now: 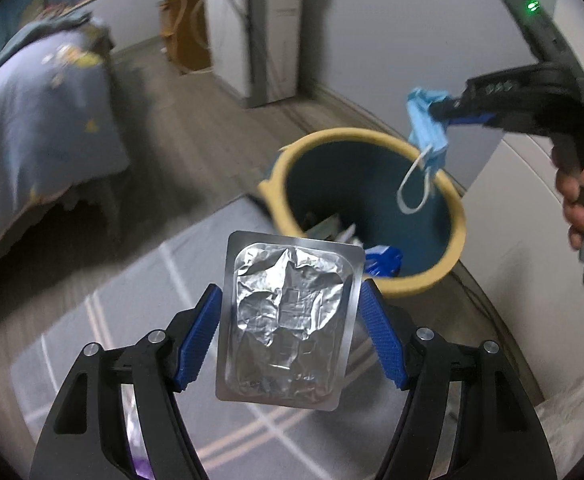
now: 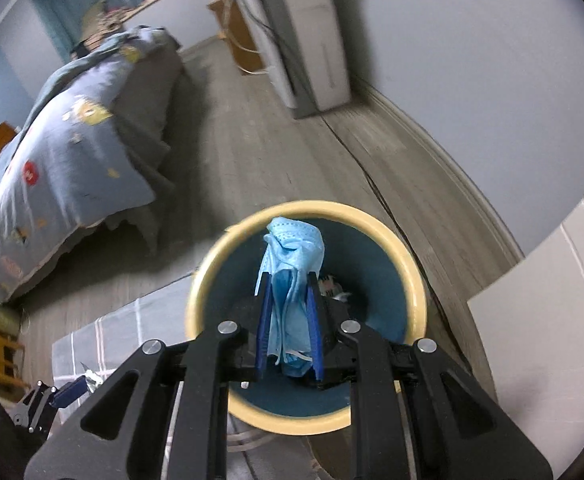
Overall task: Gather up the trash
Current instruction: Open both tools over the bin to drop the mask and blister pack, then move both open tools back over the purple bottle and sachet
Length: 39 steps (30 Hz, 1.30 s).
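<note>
left gripper (image 1: 288, 320): black frame, blue ribbed pads, silver screws | right gripper (image 2: 289, 316): same, green LED

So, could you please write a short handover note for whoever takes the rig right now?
Right gripper: shut on a crumpled light-blue surgical face mask, held above the open yellow-rimmed teal trash bin.
Left gripper: shut on a silver foil blister pack, short of the bin's near rim, over the grey rug.
Done: some trash already lies in the bin.
Left: release the mask into the bin, then bring the pack over and drop it.
</note>
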Available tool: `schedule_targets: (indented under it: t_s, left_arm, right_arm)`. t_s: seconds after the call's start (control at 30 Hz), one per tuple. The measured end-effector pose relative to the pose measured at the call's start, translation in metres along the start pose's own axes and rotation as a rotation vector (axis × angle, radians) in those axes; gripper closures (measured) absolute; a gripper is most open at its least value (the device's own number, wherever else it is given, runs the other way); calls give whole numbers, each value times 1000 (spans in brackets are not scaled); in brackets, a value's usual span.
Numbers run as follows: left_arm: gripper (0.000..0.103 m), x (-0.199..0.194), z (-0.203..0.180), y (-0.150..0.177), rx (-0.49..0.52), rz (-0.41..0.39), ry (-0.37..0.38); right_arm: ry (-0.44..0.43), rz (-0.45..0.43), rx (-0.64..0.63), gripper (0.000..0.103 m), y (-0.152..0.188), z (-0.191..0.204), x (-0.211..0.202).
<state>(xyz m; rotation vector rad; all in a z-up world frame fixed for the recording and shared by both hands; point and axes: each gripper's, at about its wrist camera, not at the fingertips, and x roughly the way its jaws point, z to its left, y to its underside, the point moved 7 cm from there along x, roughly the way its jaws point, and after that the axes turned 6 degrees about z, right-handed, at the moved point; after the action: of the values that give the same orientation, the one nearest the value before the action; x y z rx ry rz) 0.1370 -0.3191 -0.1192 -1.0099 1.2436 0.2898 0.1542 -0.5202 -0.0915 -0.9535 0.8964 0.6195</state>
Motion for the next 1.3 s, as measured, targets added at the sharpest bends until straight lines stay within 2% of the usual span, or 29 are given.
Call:
schedule_targets:
  t_s: [0.2,0.47,0.5,0.53,0.63,0.7,0.77,0.83,0.9,1.03,1.13,1.3]
  left_arm:
    - [32,25,-20,-34,58,9,2]
    - [31,54,-35,-68,76,-6,-23]
    - [30,55,-35,-71,68,-12,-24]
    - [24,55,-35,-73,61,-15,-29]
    - [22,56,-35,-76,54,-25,-31]
    - [19,55,-32,-72,56,-20,-44]
    - [15,55,-28,-69,49,-19,-51]
    - [11,51,-22,-62,27,-16,-57]
    - [11,47,-14,-56,2,-9,-51]
    - [9,33,1,-43,-29,-10,-63]
    - [9,17,17,-32,-64,-16,-73]
    - [8,-21,49,-5,-121,-30,-106]
  right_arm:
    - [13,39,79,87,2,-24,17]
    - [10,31,89,86,-1,-22,24]
    - [9,33,85,84,-1,-23,24]
    - [9,34,82,78,-1,-22,24]
    - [3,28,92,63,-4,-24,23]
    - [-9,27,102,62,-4,-24,23]
    - [-8,27,102,57,-4,-23,22]
    - [-7,20,100,41,-5,-21,21]
    - [-6,14,99,37,-6,-19,19]
    - [3,-2,91,15,-7,-12,12]
    - [29,-24,66,6,-8,-4,3]
    - [55,-37,29,6,-7,11,-4]
